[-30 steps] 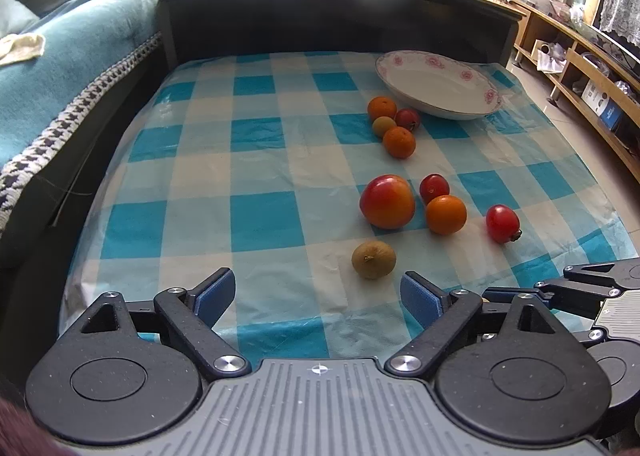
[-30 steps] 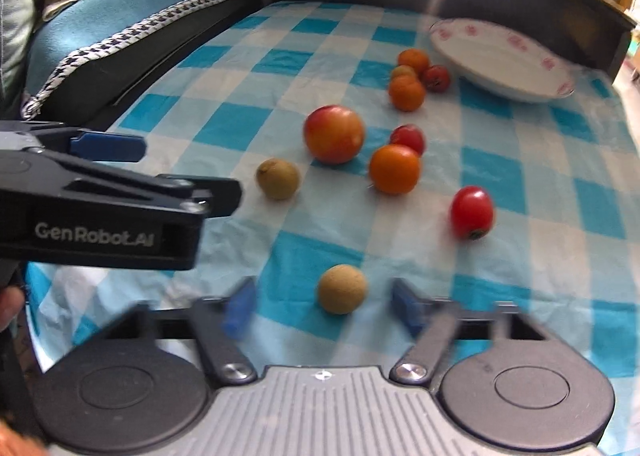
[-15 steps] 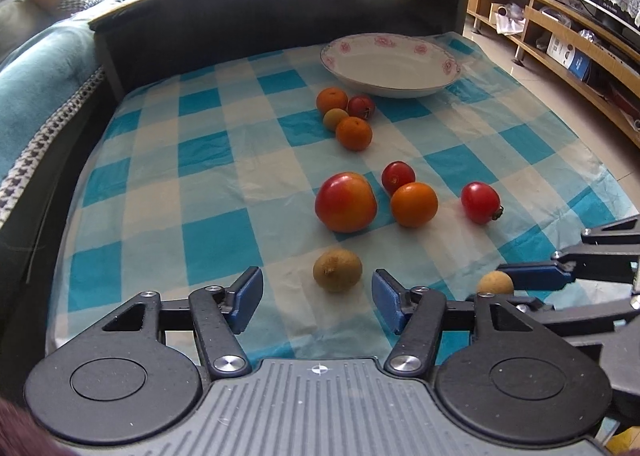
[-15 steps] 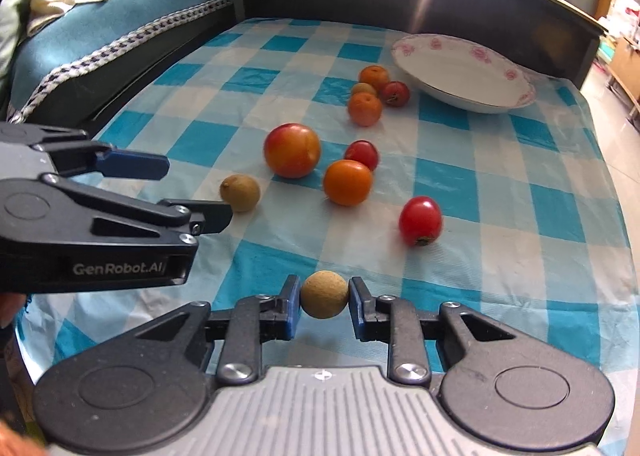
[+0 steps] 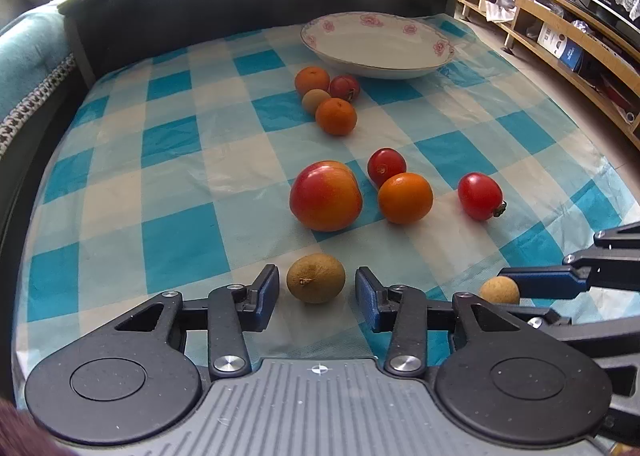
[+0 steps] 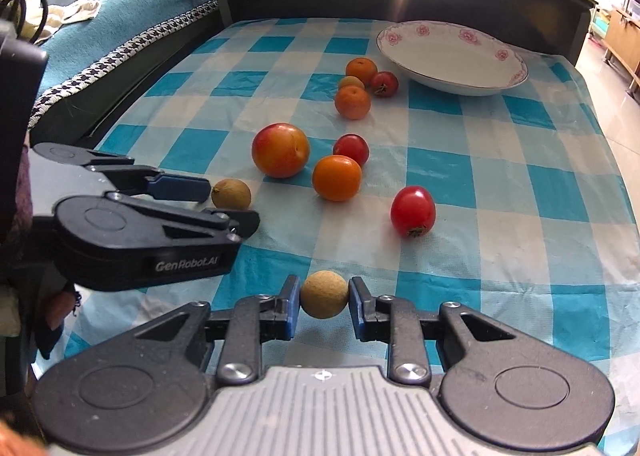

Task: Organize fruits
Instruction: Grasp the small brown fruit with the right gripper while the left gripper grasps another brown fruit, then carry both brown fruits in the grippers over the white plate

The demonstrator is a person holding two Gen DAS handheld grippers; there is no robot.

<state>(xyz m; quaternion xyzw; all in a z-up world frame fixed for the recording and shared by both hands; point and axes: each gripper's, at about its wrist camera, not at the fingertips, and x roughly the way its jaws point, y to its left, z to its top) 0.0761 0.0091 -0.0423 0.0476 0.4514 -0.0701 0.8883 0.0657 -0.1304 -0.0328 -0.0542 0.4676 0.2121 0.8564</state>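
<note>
**Checked tabletop and what lies on it**

Table: covered by a thin blue-and-white checked cloth, slightly wrinkled; a dark raised board runs along its far edge.

On the cloth:
- White plate with pink flowers on its rim, at the far end.
- Just before the plate, a tight cluster: two small oranges, a small dark red fruit and a small brown fruit between them.
- Mid-table: a large red-and-orange fruit, a cherry tomato and an orange close together.
- Apart, to their right: a red tomato with its stem end towards the near edge.
- Near edge: two small brown round fruits, well apart.
</note>
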